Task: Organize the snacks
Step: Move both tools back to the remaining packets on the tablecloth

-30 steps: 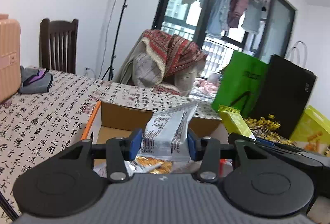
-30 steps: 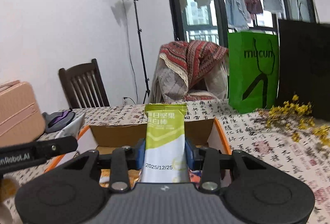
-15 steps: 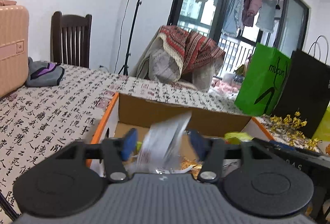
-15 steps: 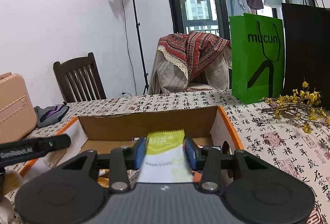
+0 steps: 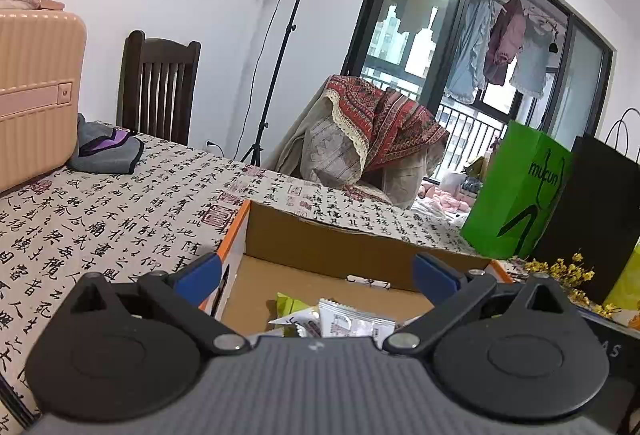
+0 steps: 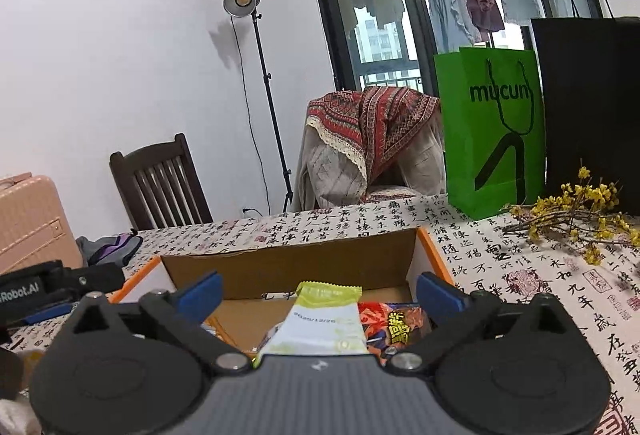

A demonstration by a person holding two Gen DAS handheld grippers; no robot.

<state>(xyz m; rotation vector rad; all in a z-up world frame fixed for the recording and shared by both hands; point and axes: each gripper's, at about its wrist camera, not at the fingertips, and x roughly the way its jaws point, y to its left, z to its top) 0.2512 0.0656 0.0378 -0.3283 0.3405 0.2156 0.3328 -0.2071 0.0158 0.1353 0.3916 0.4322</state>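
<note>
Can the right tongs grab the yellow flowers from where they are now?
Probably not yet. The right tongs stand open over the cardboard box, pointing into it, while the yellow flowers lie off to the side on the tablecloth. Nothing blocks them; the hand would just have to swing over.

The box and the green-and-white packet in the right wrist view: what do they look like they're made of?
The box looks like corrugated cardboard: matte brown inner walls, a slightly ragged top edge, and an orange-printed outer rim. The green-and-white packet looks like thin plastic film with a soft sheen, judging by its crimped, serrated top seal and printed date; a foil lining cannot be ruled out.
</note>
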